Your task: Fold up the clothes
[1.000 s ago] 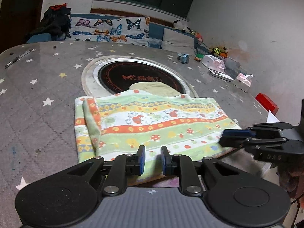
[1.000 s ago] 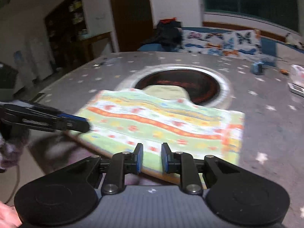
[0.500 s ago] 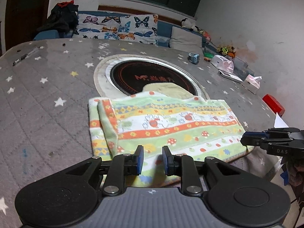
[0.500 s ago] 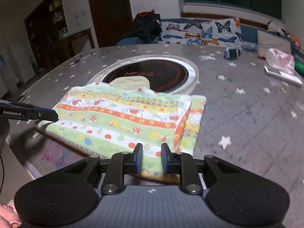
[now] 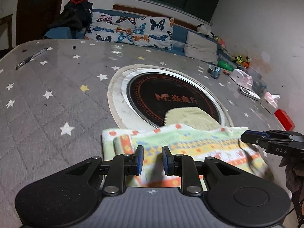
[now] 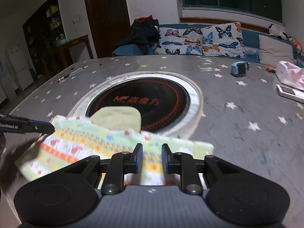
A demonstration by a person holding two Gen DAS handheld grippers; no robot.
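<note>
Striped cloth blurred, near edge hidden behind left hand-held gripper

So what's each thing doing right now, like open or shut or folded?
Left tool: open, over the cloth.
Right tool: open, over the cloth.
Patterned cloth: folded, flat on the table, blurred.
Pale green cloth: partly under the patterned one.
Pen: lying flat.
</note>
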